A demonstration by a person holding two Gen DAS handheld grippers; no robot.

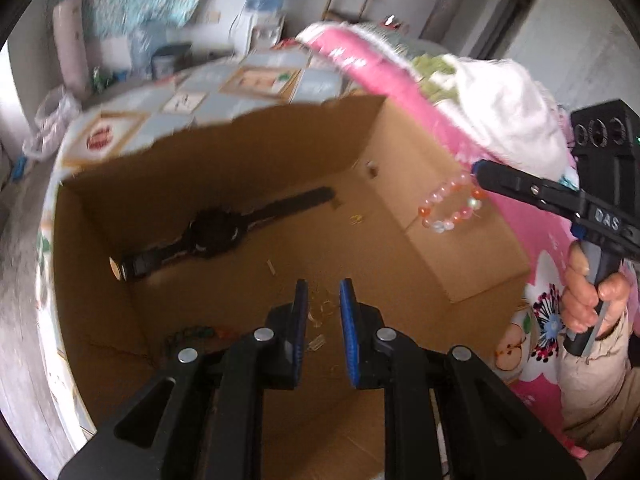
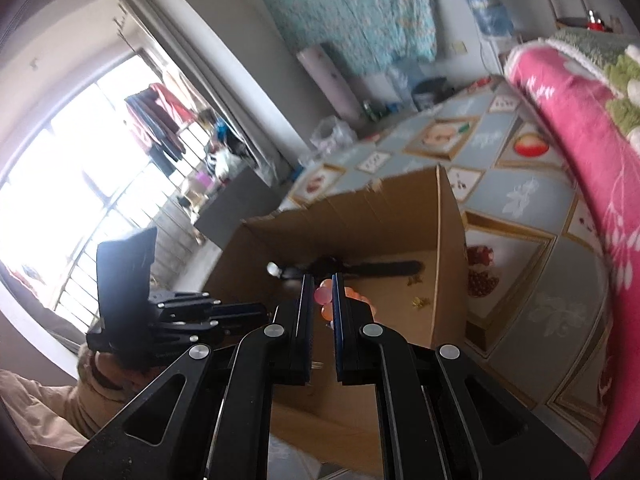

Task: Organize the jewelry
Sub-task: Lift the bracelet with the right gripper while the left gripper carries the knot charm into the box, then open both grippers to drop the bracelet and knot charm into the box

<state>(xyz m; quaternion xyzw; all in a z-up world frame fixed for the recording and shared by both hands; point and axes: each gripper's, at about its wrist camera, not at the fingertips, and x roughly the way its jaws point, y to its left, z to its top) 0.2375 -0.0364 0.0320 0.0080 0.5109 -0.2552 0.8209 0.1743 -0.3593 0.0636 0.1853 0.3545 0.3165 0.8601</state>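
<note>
Carrying the bead bracelet (image 1: 450,204) pinched in my right tongs (image 1: 478,172) over the cardboard box (image 1: 460,240) holding a watch (image 1: 216,232), my left tongs (image 1: 323,300) narrowly parted and empty, I judge release comes next.

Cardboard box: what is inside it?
The cardboard box holds a black watch, small gold bits and clear bits. The left hand-held gripper covers the near floor.
</note>
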